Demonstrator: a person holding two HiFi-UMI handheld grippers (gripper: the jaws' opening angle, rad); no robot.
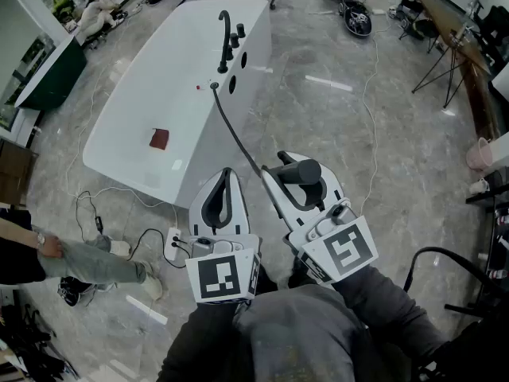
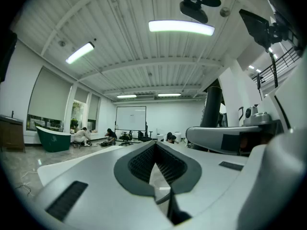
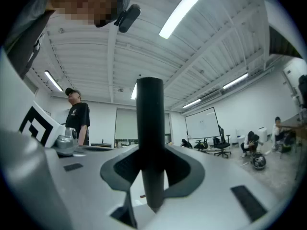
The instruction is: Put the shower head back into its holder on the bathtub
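Right tongs (image 1: 283, 170): mine, clamped on the black shower head (image 1: 301, 171). In the right gripper view the handle (image 3: 149, 114) stands upright between the pads.
Left tongs (image 1: 226, 180): closed tip to tip (image 2: 155, 144), nothing between them, just beside the right pair.
Shower head location: held over the grey floor (image 1: 350, 126), well apart from the white bathtub (image 1: 151, 94).
Hose (image 1: 235, 134): dark, runs from the tub deck up to the head.
Tub deck: black faucet (image 1: 225, 34) at the far end; I cannot tell which dark fitting is the holder.
In tub: small red-brown object (image 1: 159, 138).
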